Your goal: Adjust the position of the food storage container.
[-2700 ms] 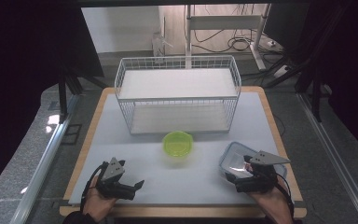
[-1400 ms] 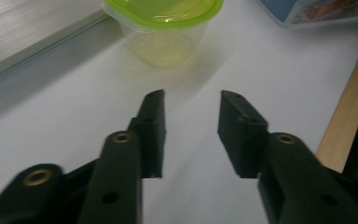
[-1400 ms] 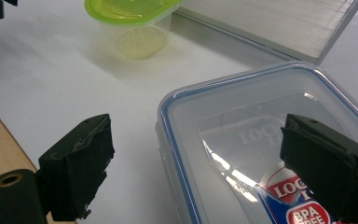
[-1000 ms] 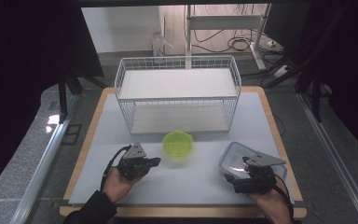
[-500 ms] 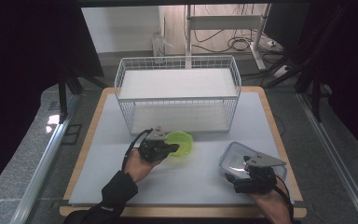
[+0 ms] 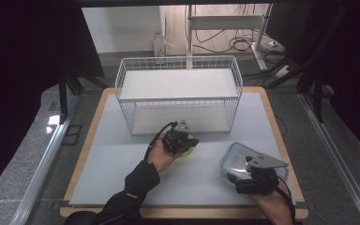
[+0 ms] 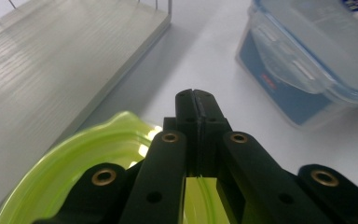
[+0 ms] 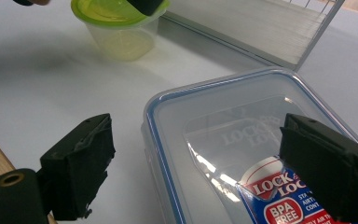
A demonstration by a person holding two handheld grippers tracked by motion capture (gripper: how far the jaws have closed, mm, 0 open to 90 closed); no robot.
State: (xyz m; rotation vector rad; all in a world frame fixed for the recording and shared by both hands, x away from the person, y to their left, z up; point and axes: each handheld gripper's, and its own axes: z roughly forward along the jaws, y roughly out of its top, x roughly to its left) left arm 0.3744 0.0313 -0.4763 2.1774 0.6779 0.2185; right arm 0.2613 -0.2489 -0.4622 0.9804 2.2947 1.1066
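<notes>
Two hand-held grippers are at work on the table [image 6: 122, 154], and the landmark here is the green-lidded cup [image 8: 121, 28]. It stands on the white mat just in front of the wire rack [image 6: 178, 93], near the rack's lower shelf.

The left hand-held gripper [image 6: 182, 139] sits right over the cup: in the high view it covers most of the lid, with a sliver of green showing at its right side. In the left gripper view its two black jaws are pressed flat together with nothing between them, and their tips [image 7: 195, 100] reach past the far rim of the green lid [image 7: 98, 154], which lies directly beneath them. Whether the jaws touch the lid I cannot tell.

The right hand-held gripper [image 6: 255, 180] is well apart from the cup, nearer the person and to the cup's right. Its jaws stand wide, one on either side of the near corner of a clear lock-top container [image 8: 242, 140] with a blue seal, and they press on nothing. That container lies to the cup's right on the same mat, apart from it.
</notes>
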